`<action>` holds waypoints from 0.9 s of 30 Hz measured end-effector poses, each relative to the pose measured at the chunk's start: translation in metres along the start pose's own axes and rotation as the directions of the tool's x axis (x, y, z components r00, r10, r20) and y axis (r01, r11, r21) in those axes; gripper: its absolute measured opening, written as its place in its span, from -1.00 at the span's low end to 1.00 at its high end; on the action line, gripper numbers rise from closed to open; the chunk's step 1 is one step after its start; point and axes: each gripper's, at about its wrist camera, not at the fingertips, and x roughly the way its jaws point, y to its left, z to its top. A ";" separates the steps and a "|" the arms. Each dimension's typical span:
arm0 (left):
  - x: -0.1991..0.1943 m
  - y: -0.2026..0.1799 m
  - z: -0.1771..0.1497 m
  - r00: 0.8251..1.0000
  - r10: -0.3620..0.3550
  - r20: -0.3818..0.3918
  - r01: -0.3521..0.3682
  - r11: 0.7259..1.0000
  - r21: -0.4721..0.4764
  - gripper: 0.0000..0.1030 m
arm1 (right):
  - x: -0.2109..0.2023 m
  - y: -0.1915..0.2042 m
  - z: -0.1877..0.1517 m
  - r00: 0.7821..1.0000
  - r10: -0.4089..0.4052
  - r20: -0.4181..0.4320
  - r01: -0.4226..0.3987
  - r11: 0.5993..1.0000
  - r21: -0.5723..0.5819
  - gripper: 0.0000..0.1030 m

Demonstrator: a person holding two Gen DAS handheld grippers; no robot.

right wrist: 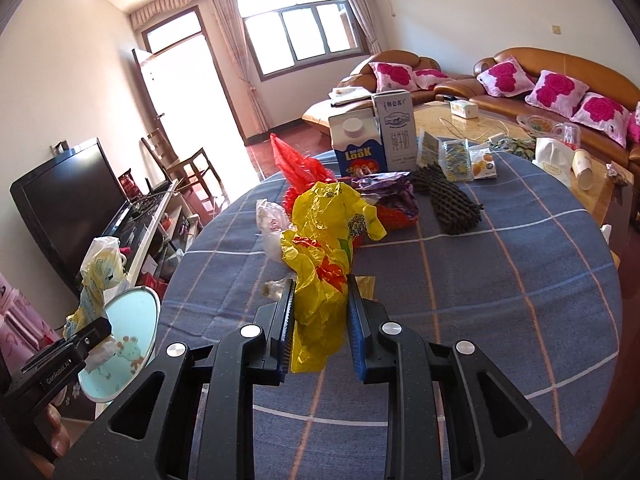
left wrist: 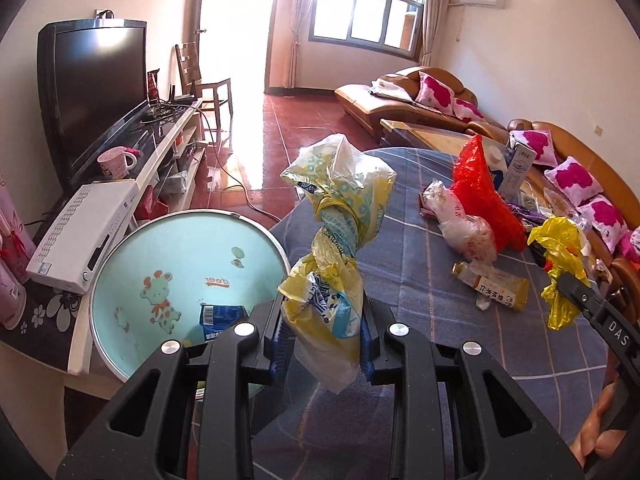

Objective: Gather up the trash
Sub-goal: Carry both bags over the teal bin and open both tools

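Left wrist view showed the left gripper (left wrist: 326, 332) clamped on a twisted yellow-and-white printed plastic bag (left wrist: 336, 236), held up just beside the round pale-blue cartoon-printed bin (left wrist: 120, 268), at the edge of the blue checked tablecloth (left wrist: 420, 272). Farther from that bin, the right gripper (right wrist: 322, 320) pinched a crumpled yellow plastic bag (right wrist: 320, 240) above the cloth.

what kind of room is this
Most likely a home living room: a television on a low stand, orange sofas with pink floral cushions, and a round table under a blue checked cloth.
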 end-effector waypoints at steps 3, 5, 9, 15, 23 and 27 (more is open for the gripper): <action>-0.003 0.012 -0.001 1.000 0.015 0.003 -0.015 1.000 -0.015 -0.45 | 0.002 0.013 0.000 1.000 0.019 -0.004 -0.019 1.000 -0.020 -0.52; -0.005 0.022 -0.001 1.000 0.026 0.005 -0.026 0.999 -0.029 -0.45 | 0.004 0.023 0.001 0.999 0.034 -0.007 -0.034 0.999 -0.036 -0.52; -0.008 0.040 -0.002 0.999 0.049 0.011 -0.048 0.997 -0.058 -0.46 | 0.007 0.045 0.003 0.998 0.067 -0.011 -0.068 0.995 -0.074 -0.52; -0.013 0.063 -0.001 0.997 0.074 0.018 -0.071 0.992 -0.099 -0.45 | 0.014 0.077 0.003 0.992 0.120 -0.030 -0.123 0.985 -0.119 -0.52; -0.014 0.090 -0.001 0.995 0.096 0.020 -0.092 0.985 -0.148 -0.45 | 0.023 0.117 -0.002 0.983 0.171 -0.062 -0.179 0.967 -0.180 -0.52; -0.012 0.098 -0.002 0.995 0.096 0.016 -0.092 0.981 -0.169 -0.45 | 0.027 0.136 -0.005 0.979 0.188 -0.074 -0.199 0.958 -0.208 -0.52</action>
